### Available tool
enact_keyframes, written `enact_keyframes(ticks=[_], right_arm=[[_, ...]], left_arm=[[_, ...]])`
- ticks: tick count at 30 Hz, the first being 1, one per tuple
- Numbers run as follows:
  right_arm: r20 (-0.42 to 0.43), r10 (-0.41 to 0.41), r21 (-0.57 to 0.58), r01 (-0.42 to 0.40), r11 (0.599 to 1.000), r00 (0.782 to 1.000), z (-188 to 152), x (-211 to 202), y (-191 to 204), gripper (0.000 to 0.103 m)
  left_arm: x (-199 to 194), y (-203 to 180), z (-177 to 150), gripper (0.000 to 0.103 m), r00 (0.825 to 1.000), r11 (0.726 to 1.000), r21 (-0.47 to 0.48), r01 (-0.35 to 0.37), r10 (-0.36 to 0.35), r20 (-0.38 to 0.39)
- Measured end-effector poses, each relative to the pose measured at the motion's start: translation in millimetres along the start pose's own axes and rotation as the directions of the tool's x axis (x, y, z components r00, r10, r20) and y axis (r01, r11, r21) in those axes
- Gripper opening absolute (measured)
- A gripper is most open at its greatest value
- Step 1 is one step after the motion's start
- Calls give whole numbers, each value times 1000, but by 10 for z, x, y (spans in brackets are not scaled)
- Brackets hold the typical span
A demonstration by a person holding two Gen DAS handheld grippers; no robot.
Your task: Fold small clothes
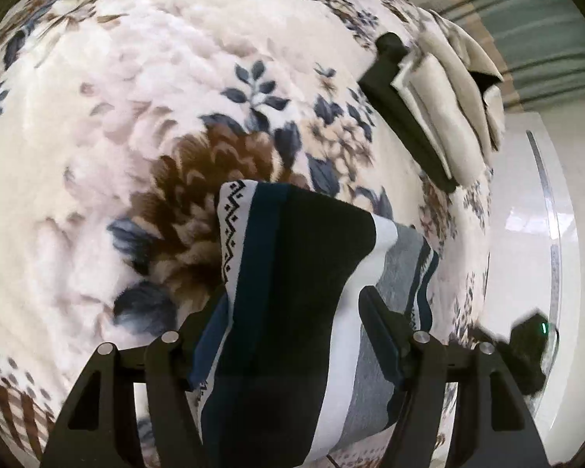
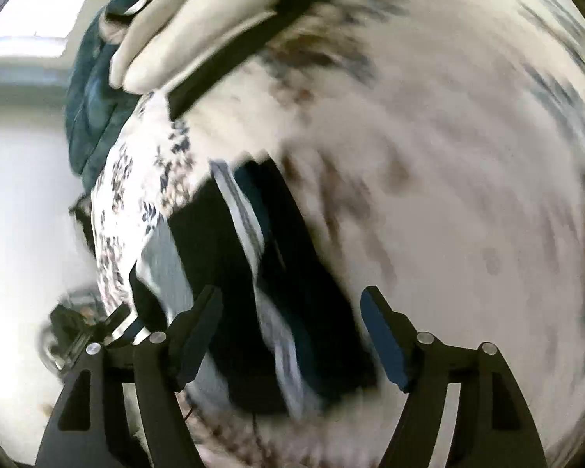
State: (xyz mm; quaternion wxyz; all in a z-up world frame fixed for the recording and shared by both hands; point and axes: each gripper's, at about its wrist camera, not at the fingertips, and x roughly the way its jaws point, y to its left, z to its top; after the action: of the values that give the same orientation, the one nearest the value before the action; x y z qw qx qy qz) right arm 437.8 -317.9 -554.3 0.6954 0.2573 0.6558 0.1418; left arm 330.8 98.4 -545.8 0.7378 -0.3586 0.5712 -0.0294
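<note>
Left claw (image 1: pixel 292 312) straddling striped garment (image 1: pixel 288 292)

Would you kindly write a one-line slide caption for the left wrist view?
Left tool open around a striped dark garment on a floral blanket, cream folded clothes beyond.

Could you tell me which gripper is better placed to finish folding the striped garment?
Probably the left. The left gripper has the striped garment draped between its spread fingers on the floral blanket, while the right gripper is open above it, mid-motion.
</note>
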Motion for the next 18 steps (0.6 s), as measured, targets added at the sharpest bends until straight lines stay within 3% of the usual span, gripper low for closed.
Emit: enact_keyframes(ticks=[2,5,6,7,14,18], right_arm=[[-54,-10,-58,7,998,998,379,339,117,75],[-162,49,-76,-61,995,986,709,814,196,74],[-150,54,-99,-69,993,987,736,841,248,54],[-115,41,-135,-56,989,993,680,842,306,8],[71,11,-161,0,987,997,776,322,515,5],[29,-60,-106,63,992,998,947,532,394,6]], left_arm=[[-50,-11,15,65,1000,1000,-1,-13,13,28],[-102,11,48,65,998,999,12,-32,31,57],[-89,25,77,65,998,1000,9,-28,28,64],[-66,49,128,65,998,1000,1,-20,20,66],[232,114,424,65,999,1000,-29,7,-5,50],[346,168,523,65,999,999,-42,-14,16,42]])
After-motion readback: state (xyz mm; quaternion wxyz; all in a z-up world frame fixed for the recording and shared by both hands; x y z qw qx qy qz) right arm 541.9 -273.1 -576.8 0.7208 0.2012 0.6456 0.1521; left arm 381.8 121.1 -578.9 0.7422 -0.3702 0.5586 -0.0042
